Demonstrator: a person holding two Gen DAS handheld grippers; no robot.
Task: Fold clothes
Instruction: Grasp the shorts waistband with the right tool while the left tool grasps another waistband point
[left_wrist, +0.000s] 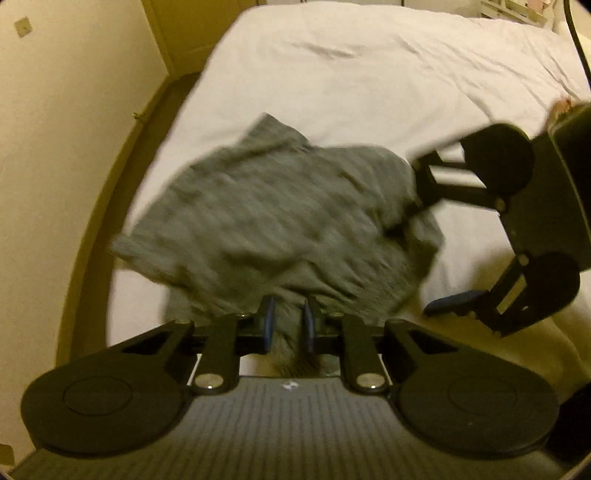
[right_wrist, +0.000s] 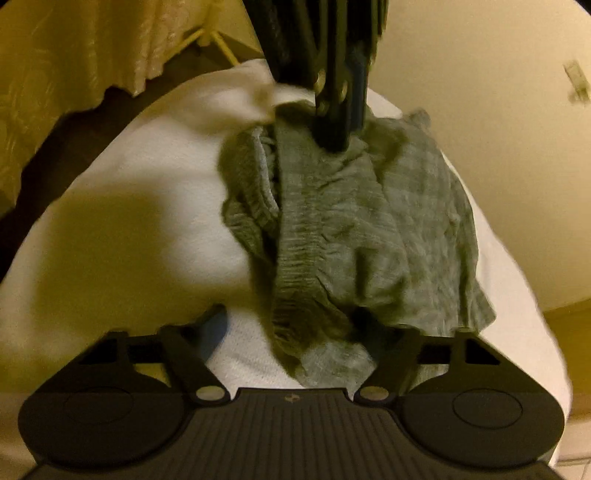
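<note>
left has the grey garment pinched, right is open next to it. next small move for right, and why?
Probably close the right gripper on the near edge of the grey garment. Its fingers stand wide apart with the ribbed waistband running between them, while the left gripper is clamped on a bunch of the fabric. A second grip would let both spread the crumpled cloth flat on the white bed.

A grey knitted garment (left_wrist: 273, 225) is spread, rumpled, near the left edge of the white bed (left_wrist: 369, 74). Its near hem is pinched between the left gripper (left_wrist: 288, 325) fingers. The right gripper (left_wrist: 432, 240) is seen spread wide at the garment's right edge.
</note>
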